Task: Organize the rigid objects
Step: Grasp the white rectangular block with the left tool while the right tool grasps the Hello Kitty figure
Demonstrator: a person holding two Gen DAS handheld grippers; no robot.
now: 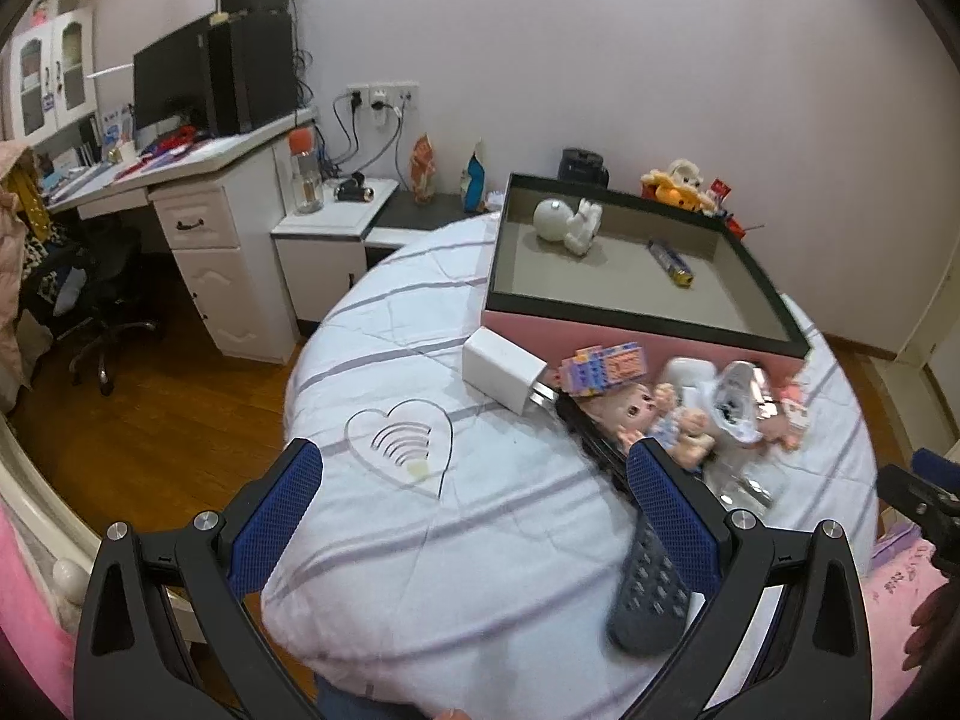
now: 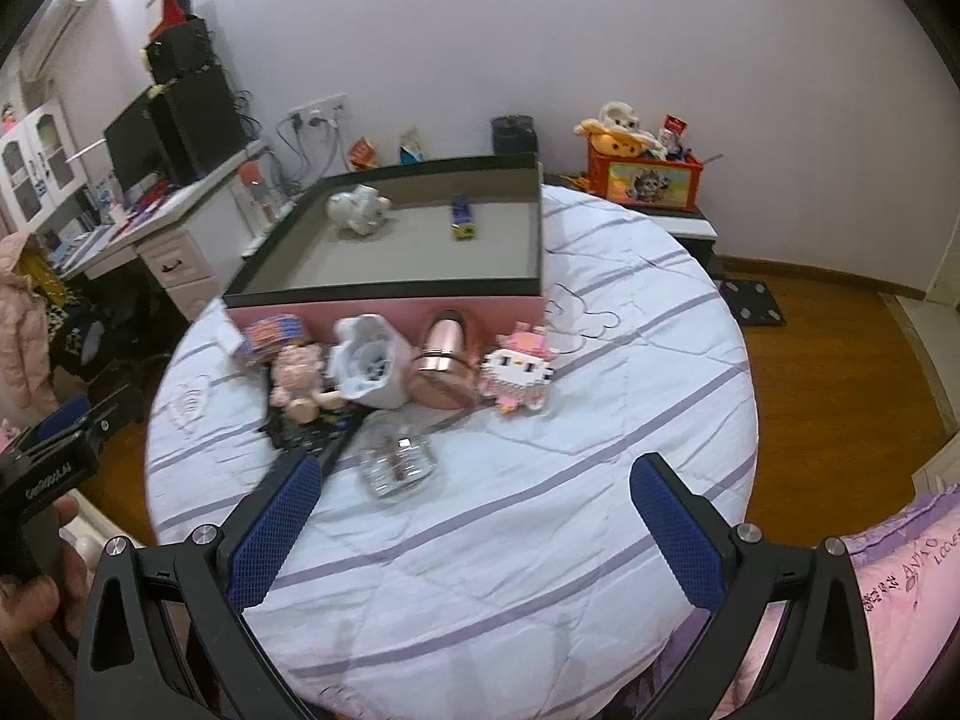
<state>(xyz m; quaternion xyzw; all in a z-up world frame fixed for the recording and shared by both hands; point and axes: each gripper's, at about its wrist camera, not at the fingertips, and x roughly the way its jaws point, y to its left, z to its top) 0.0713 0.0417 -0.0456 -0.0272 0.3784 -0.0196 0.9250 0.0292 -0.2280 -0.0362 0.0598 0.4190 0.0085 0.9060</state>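
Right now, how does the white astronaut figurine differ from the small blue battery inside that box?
The white astronaut figurine is bulky and rounded; the small blue battery is slim and cylindrical. The figurine lies near the far corner, the battery nearer the right wall. Both lie on their sides in the pink black-rimmed box.

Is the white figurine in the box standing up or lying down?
Lying down. The white figurine rests on its side on the floor of the box, round head toward the left in the left wrist view.

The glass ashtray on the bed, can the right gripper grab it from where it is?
Probably yes. The right gripper is open, and the glass ashtray lies just ahead of its fingers on the quilt with nothing between. A black stick-like thing touches its left side.
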